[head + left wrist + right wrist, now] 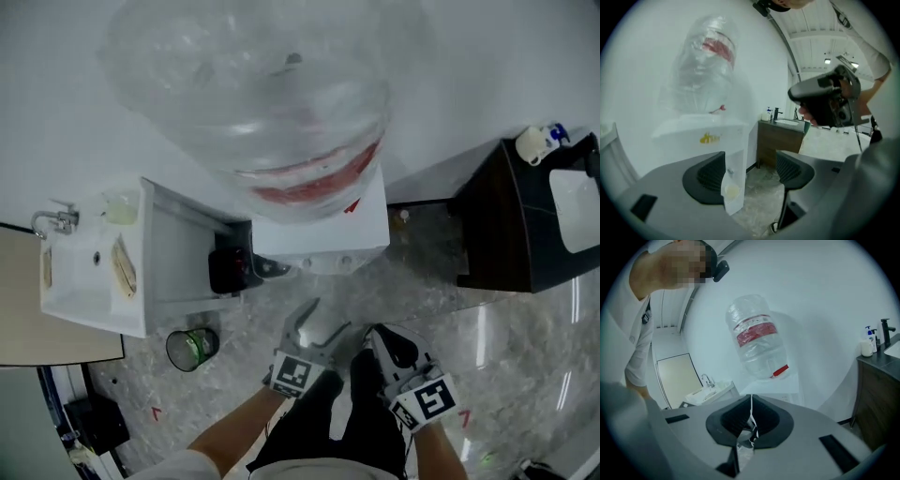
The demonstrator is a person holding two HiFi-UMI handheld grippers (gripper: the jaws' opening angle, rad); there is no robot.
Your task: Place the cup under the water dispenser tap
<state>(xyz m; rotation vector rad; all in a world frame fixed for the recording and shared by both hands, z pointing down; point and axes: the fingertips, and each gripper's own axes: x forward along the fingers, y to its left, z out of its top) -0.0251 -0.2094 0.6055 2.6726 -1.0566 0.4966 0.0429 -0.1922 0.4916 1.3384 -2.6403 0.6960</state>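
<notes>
Grippers, two, held side by side before the person.

Left gripper (321, 323): jaws standing wide apart and gripping nothing, aiming slightly downward at the dispenser.

Right gripper (382, 339): jaws pressing together on nothing.

Left forearm (230, 433): one, reaching forward from the lower edge.

Round container (192, 348): one, sitting on the marble floor beside the sink unit (178, 258).

Water dispenser (323, 234): one, carrying one inverted bottle (248, 84).

Cup (731, 190): one, a blurred pale shape that appears to be sitting below a small tap on the dispenser's white front.
</notes>
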